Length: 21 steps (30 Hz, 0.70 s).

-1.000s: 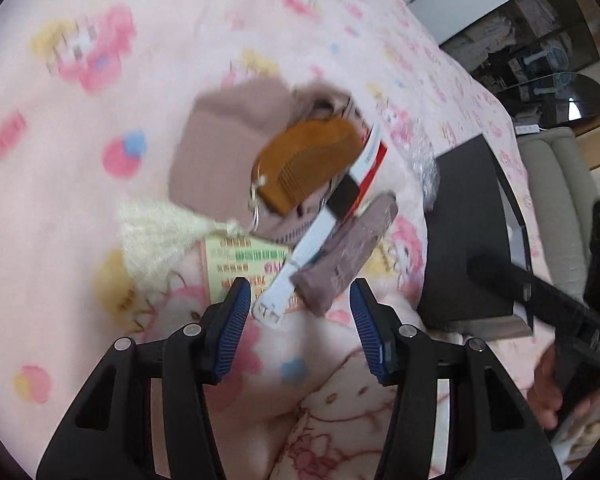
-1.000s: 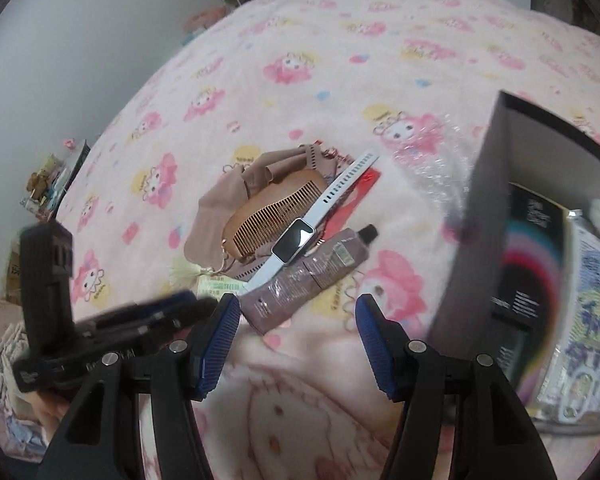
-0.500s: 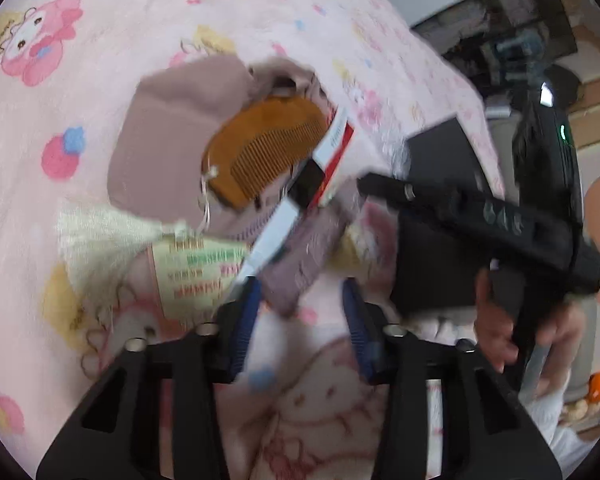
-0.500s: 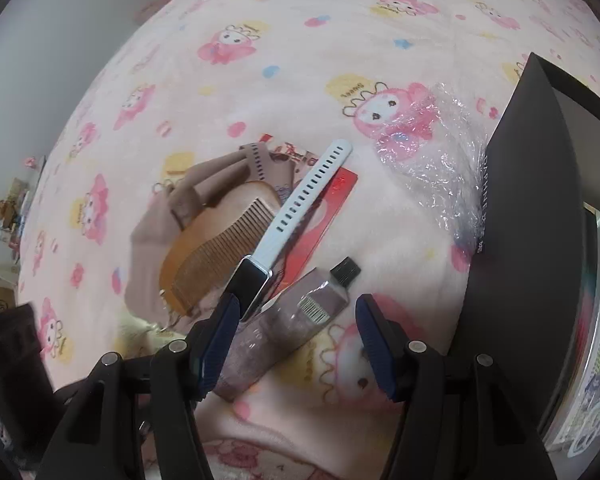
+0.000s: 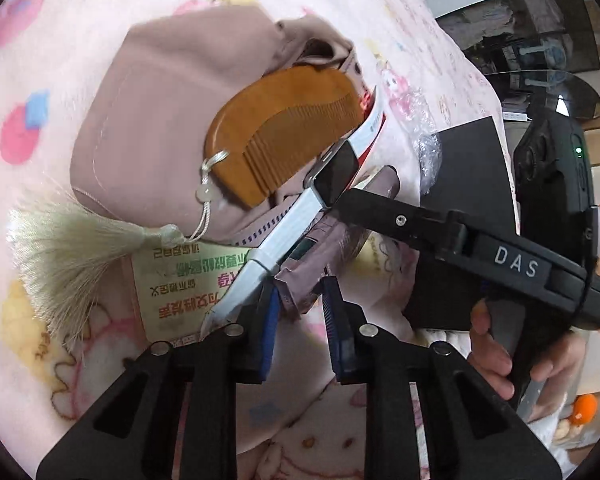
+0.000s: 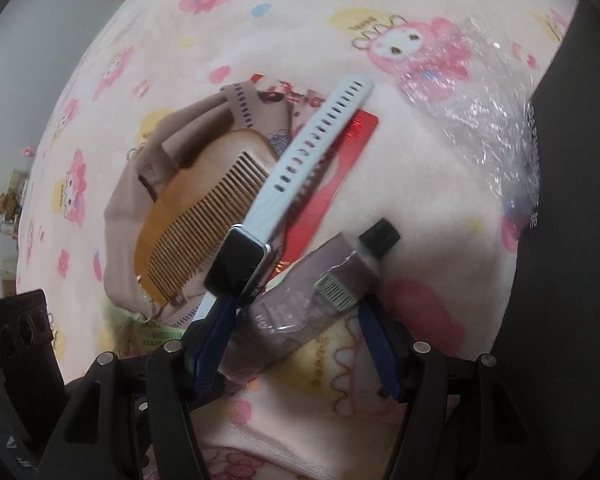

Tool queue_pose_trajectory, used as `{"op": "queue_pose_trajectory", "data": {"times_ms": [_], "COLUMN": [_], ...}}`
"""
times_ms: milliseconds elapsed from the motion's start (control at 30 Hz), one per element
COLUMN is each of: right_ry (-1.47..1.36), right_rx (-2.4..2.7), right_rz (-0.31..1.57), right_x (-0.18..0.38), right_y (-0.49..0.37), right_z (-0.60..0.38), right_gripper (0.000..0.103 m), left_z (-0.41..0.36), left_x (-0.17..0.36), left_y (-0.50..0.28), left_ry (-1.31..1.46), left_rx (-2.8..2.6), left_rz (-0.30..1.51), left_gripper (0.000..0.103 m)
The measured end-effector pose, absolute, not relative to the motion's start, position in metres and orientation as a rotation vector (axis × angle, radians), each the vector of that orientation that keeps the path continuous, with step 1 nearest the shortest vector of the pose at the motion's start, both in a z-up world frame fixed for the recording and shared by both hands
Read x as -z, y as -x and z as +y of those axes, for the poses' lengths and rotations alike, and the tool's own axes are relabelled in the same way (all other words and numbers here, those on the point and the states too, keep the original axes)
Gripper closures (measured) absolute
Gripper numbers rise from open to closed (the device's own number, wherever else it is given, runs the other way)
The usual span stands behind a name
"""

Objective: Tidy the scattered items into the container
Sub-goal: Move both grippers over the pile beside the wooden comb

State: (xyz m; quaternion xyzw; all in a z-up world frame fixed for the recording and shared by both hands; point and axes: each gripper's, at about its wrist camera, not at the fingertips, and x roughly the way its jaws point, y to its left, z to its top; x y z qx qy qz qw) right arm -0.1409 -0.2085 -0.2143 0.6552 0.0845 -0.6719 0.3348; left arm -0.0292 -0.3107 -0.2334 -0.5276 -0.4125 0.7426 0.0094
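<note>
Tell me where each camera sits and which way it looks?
Left wrist: sits on the left gripper, looking down at the bed; its fingers pinch the tube; the other hand shows.
Right wrist: sits on the right gripper, looking steeply down; its open fingers straddle the tube.
Both show the comb and watch.

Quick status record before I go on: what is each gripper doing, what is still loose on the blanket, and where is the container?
left gripper: jaws just closing, shut on the crimped end of the mauve tube
right gripper: open, jaws straddling the same tube, pads not touching
smartwatch: lies across the wooden comb and the tube
comb: on the beige pouch, tassel attached
red packet: under the watch strap
green-printed card: beside the tassel
black box: right edge of right wrist view
surface: pink cartoon blanket
</note>
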Motion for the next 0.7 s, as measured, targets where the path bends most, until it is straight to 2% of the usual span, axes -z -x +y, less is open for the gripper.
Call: {"op": "queue_pose_trajectory", "data": {"times_ms": [33,67,133,200,233,267,367,500,700], "right_ry": [-1.690,-1.676,-1.650,-1.607,-1.592,-1.583,-1.563,-1.569,-1.685], "right_rx": [1.751,1.738,1.711,1.697,1.681,1.654,1.630,1.748,1.839], "right_rz": [0.211,0.200,0.201,0.235,0.235,0.229,0.212,0.133,0.085], "right_x": [0.211,0.207,0.199,0.191,0.188,0.185,0.178,0.174,0.188], "right_y": [0.140,0.139,0.134,0.124,0.120,0.115,0.111,0.123,0.154], "right_z": [-0.209,-0.209,-0.211,-0.216,-0.218,-0.221,-0.224,-0.214,-0.209], "right_gripper": [0.046,0.056,0.062,0.074,0.076,0.077,0.077,0.076,0.061], "left_z": [-0.311,-0.313,-0.318,-0.327,-0.331,-0.335,-0.347,-0.351,-0.344], "left_x": [0.229,0.225,0.218,0.208,0.200,0.195,0.184,0.195,0.221], "left_y": [0.028,0.027,0.022,0.019,0.017,0.015,0.009,0.010,0.011], "left_ry": [1.634,1.622,1.600,1.578,1.566,1.559,1.547,1.556,1.529], "left_rx": [-2.345,-2.366,-2.409,-2.472,-2.520,-2.562,-2.631,-2.535,-2.327], "left_rz": [-1.275,-1.270,-1.269,-1.255,-1.236,-1.222,-1.195,-1.230,-1.388], "left_gripper": [0.086,0.086,0.086,0.089,0.093,0.096,0.096,0.096,0.076]}}
